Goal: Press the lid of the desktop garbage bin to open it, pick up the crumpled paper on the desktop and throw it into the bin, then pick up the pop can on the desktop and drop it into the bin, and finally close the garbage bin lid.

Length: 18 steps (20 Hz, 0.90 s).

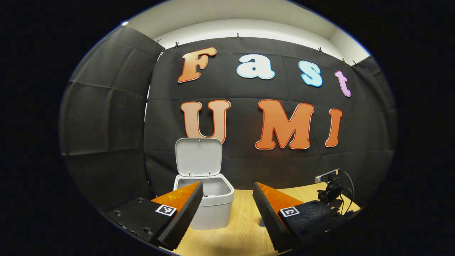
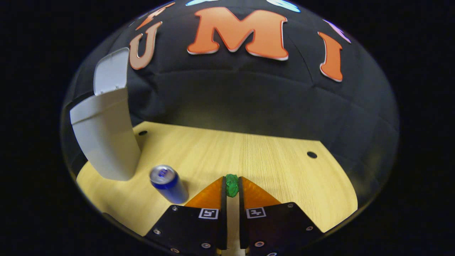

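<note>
In the right gripper view, my right tongs (image 2: 232, 186) sit at the bottom centre of the frame, fingers drawn nearly together and clenched on the green paper (image 2: 232, 185), which is squeezed between the two tips just above the desk (image 2: 277, 156). Left of the tips, at lower left, the can (image 2: 167, 183) stands upright on the wood, its silver top showing, apart from both the paper and the tongs. Farther back at the left edge of the frame stands the bin (image 2: 105, 142), pale grey, with its lid (image 2: 111, 73) raised above it against the black wall.

In the left gripper view, my left tongs (image 1: 227, 192) are at the bottom of the frame, fingers spread wide and gripping nothing. Between and behind them, left of centre, the bin (image 1: 213, 206) rests on the desk (image 1: 241, 227), its mouth open and its lid (image 1: 198, 157) tipped back upright. The left finger overlaps the bin's front edge in the picture; I cannot tell if it touches. At the far right, a small webcam (image 1: 328, 188) on a black stand sits on the back of the desk.
</note>
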### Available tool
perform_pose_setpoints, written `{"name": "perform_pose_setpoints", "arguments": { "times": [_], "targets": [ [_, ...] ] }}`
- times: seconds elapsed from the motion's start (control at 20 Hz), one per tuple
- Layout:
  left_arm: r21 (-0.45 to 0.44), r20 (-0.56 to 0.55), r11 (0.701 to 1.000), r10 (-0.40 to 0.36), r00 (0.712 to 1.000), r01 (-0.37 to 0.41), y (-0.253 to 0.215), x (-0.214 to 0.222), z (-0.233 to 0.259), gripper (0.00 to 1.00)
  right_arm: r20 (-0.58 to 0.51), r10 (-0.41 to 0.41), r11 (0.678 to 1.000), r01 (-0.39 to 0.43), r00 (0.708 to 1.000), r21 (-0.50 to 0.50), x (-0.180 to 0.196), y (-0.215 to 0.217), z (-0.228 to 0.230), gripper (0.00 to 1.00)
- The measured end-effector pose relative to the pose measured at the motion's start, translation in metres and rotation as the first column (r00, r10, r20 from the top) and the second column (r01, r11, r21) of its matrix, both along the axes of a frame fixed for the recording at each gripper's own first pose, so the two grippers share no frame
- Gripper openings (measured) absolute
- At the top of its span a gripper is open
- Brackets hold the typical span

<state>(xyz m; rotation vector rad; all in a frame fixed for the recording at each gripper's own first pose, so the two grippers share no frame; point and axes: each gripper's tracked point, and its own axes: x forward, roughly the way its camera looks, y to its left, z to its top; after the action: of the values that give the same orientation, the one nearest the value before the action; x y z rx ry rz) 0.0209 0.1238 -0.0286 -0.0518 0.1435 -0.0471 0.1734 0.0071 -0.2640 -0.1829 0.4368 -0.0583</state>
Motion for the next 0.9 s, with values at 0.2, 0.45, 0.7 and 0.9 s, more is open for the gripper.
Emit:
{"name": "perform_pose_setpoints", "arguments": {
  "times": [0.2, 0.45, 0.7, 0.9],
  "targets": [
    [-0.022, 0.036, 0.999, 0.024, 0.999, -0.024, 0.027, -0.005, 0.008, 0.89, 0.116, 0.110, 0.994, -0.110, 0.987, -0.011, 0.008, 0.066, 0.083, 0.14],
    [-0.032, 0.048, 0.996, 0.087, 0.995, -0.085, 0.069, -0.017, 0.008, 0.90, 0.177, 0.231, 0.972, -0.236, 0.957, 0.013, 0.014, 0.152, 0.141, 0.13],
    [-0.057, 0.029, 0.982, 0.181, 0.983, -0.179, 0.118, -0.034, -0.002, 0.92, 0.185, 0.341, 0.931, -0.358, 0.922, 0.069, 0.026, 0.246, 0.167, 0.13],
    [-0.075, 0.009, 0.969, 0.236, 0.972, -0.235, 0.146, -0.042, -0.012, 0.92, 0.148, 0.430, 0.891, -0.445, 0.890, 0.087, 0.061, 0.328, 0.156, 0.13]
  ]
}}
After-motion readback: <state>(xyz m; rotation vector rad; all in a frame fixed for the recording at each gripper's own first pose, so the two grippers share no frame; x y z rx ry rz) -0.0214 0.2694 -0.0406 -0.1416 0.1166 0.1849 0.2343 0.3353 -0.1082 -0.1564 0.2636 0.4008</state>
